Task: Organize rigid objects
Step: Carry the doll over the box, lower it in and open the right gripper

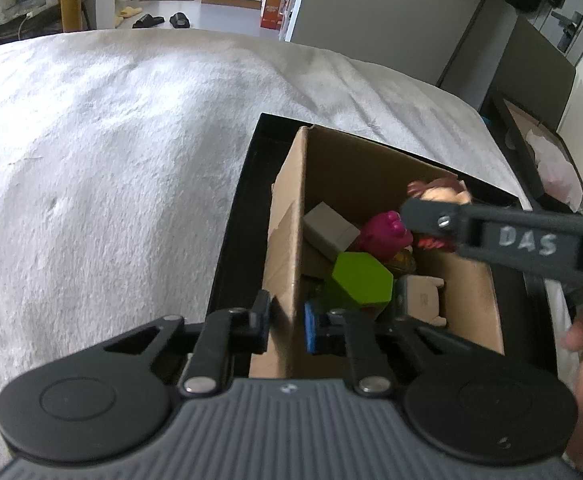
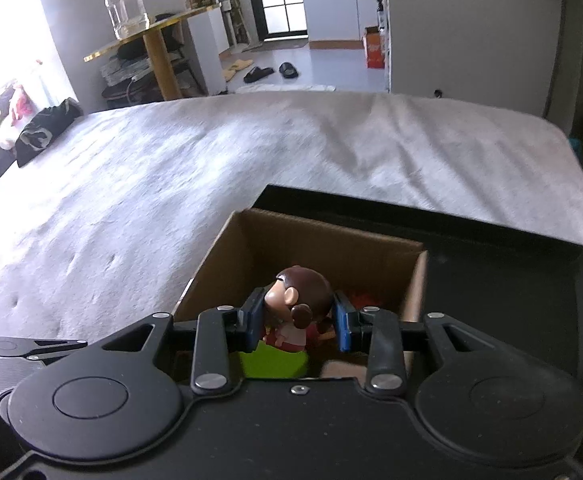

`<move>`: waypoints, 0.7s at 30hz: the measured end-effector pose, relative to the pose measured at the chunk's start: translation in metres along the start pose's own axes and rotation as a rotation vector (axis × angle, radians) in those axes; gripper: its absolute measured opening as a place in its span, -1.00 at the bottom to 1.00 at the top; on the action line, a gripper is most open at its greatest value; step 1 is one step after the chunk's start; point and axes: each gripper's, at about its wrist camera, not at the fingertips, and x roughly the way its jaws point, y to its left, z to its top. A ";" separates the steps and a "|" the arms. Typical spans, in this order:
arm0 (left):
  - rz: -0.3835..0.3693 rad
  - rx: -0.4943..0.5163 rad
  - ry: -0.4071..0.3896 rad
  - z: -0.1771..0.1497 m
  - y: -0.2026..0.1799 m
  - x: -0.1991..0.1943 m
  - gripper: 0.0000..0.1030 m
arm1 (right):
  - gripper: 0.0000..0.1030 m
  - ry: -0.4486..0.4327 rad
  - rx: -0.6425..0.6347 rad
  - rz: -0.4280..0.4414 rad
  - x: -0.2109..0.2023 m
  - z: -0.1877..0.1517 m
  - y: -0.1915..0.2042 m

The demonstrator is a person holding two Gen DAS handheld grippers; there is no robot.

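Observation:
A cardboard box (image 1: 291, 216) stands in a black tray (image 1: 243, 208) on the bed. Inside lie a green hexagonal block (image 1: 363, 280), a magenta toy (image 1: 385, 236), a grey block (image 1: 329, 230) and a small beige piece (image 1: 421, 300). My left gripper (image 1: 287, 324) straddles the box's left wall, pads close to it on both sides. My right gripper (image 2: 299, 324) is over the box (image 2: 311, 248), holding a brown-haired doll figure (image 2: 299, 300) between its pads, above the green block (image 2: 273, 362). The doll (image 1: 443, 192) shows in the left wrist view too.
The grey bedspread (image 1: 111, 168) stretches left and behind the tray. A dark bedside table (image 1: 539, 148) stands to the right. Beyond the bed are a gold-topped table with a glass jar (image 2: 127, 8), slippers (image 2: 271, 72) and an orange carton (image 2: 373, 50).

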 end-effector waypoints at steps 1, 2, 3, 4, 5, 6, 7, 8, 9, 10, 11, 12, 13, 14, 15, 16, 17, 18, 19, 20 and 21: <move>-0.005 -0.008 0.003 0.000 0.002 0.000 -0.74 | -0.33 0.008 0.005 0.007 0.003 -0.001 0.002; -0.011 -0.016 0.007 -0.001 0.004 0.000 -0.74 | -0.33 0.015 0.007 0.011 0.005 -0.001 0.004; -0.016 -0.019 0.008 -0.001 0.005 -0.001 -0.74 | -0.33 0.021 0.010 0.014 0.007 -0.002 0.007; -0.018 -0.018 0.008 -0.001 0.005 -0.001 -0.74 | -0.32 0.025 0.012 0.017 0.009 -0.003 0.009; -0.021 -0.015 0.008 -0.001 0.005 -0.001 -0.74 | -0.32 0.029 0.014 0.021 0.011 -0.003 0.011; -0.023 -0.013 0.008 -0.001 0.006 -0.002 -0.74 | -0.32 0.032 0.018 0.025 0.012 -0.004 0.013; -0.025 -0.013 0.008 -0.001 0.006 -0.002 -0.74 | -0.32 0.035 0.022 0.029 0.014 -0.005 0.015; -0.029 -0.013 0.008 -0.001 0.007 -0.003 -0.74 | -0.32 0.039 0.026 0.032 0.016 -0.006 0.017; -0.031 -0.013 0.008 -0.001 0.007 -0.003 -0.74 | -0.32 0.042 0.033 0.034 0.018 -0.007 0.017; -0.033 -0.013 0.007 -0.002 0.008 -0.004 -0.74 | -0.32 0.044 0.041 0.034 0.020 -0.007 0.018; -0.036 -0.012 0.007 -0.002 0.008 -0.004 -0.75 | -0.30 0.044 0.057 0.037 0.022 -0.007 0.018; -0.038 -0.012 0.006 -0.002 0.009 -0.004 -0.75 | -0.27 0.037 0.074 0.044 0.022 -0.007 0.017; -0.038 -0.013 0.007 -0.002 0.009 -0.004 -0.75 | -0.27 0.027 0.093 0.054 0.022 -0.008 0.016; -0.040 -0.014 0.007 -0.002 0.009 -0.004 -0.75 | -0.26 0.028 0.112 0.064 0.022 -0.008 0.014; -0.041 -0.015 0.006 -0.002 0.009 -0.004 -0.75 | -0.26 0.031 0.122 0.070 0.022 -0.009 0.014; -0.042 -0.014 0.006 -0.002 0.009 -0.004 -0.75 | -0.26 0.033 0.124 0.071 0.022 -0.010 0.014; -0.035 -0.014 0.006 -0.002 0.009 -0.005 -0.76 | -0.26 0.033 0.120 0.067 0.021 -0.011 0.015; -0.039 -0.016 0.004 -0.002 0.010 -0.005 -0.76 | -0.26 0.034 0.113 0.063 0.019 -0.013 0.016; -0.042 -0.018 0.006 -0.002 0.010 -0.006 -0.76 | -0.26 0.036 0.107 0.061 0.018 -0.014 0.016; -0.041 -0.017 0.006 -0.002 0.009 -0.006 -0.76 | -0.26 0.038 0.102 0.060 0.016 -0.015 0.016; -0.041 -0.014 0.006 -0.002 0.009 -0.006 -0.76 | -0.26 0.037 0.098 0.057 0.014 -0.015 0.017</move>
